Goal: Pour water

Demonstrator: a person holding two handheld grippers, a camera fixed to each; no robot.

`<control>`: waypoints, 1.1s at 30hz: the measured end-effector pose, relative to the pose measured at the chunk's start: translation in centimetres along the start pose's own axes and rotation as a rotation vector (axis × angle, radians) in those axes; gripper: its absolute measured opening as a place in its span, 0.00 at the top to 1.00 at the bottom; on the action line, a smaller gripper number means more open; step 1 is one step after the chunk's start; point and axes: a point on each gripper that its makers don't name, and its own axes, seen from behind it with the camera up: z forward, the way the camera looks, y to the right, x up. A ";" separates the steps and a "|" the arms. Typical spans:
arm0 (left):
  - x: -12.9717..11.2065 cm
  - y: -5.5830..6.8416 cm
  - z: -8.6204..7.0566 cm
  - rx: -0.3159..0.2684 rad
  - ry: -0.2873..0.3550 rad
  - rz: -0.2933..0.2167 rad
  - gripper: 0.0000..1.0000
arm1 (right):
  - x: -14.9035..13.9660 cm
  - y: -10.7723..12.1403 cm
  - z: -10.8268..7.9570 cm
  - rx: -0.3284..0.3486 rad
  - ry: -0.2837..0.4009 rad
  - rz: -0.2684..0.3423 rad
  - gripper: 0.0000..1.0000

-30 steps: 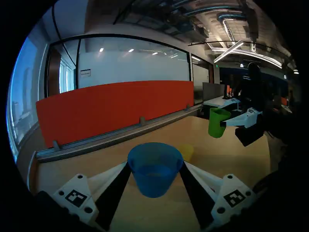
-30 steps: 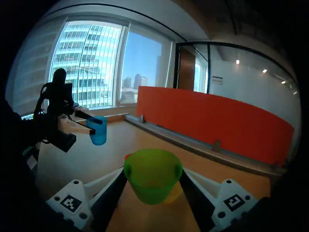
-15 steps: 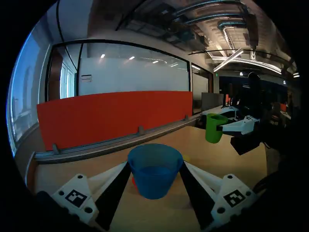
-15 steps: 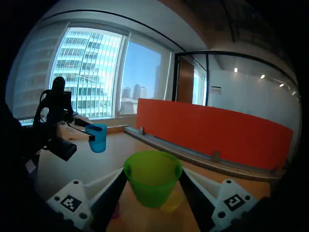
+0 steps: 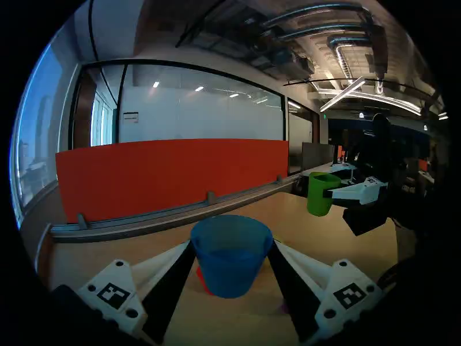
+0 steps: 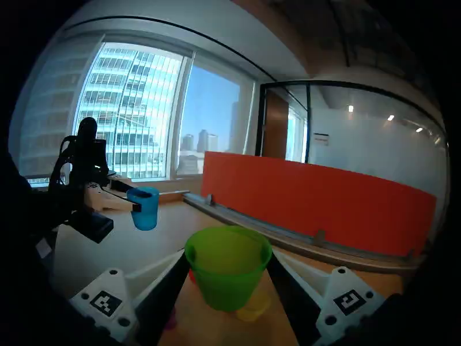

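Note:
A blue cup (image 5: 230, 256) with water in it stands upright between my left gripper's (image 5: 230, 249) fingers, which are shut on it. Farther off to the right, my right gripper (image 5: 329, 194) holds a green cup (image 5: 318, 193) above the wooden table (image 5: 299, 216). In the right gripper view the green cup (image 6: 229, 265) sits upright in my right gripper (image 6: 229, 256), shut on it. The left gripper (image 6: 131, 202) with the blue cup (image 6: 144, 207) hangs at the left, held by a dark-sleeved arm. The two cups are apart.
A red cup (image 5: 201, 278) peeks out behind the blue one, and a yellow cup (image 6: 253, 303) lies under the green one on the table (image 6: 173, 226). An orange partition (image 5: 173, 173) with a metal rail runs along the far edge. Large windows (image 6: 132, 115) lie beyond.
Both grippers have risen a little with their cups still upright. In the left gripper view the yellow cup has gone behind the blue cup and a red cup now shows.

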 end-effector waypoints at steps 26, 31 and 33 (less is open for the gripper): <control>1.9 -0.1 0.4 0.006 0.036 0.039 0.13 | 0.3 -1.7 1.0 0.059 0.007 0.023 0.09; 3.2 0.2 0.6 0.007 0.049 0.082 0.13 | 0.1 -2.7 1.4 0.085 0.008 0.037 0.09; 3.7 0.3 0.7 0.010 0.055 0.099 0.13 | 0.0 -3.1 1.6 0.093 0.011 0.041 0.09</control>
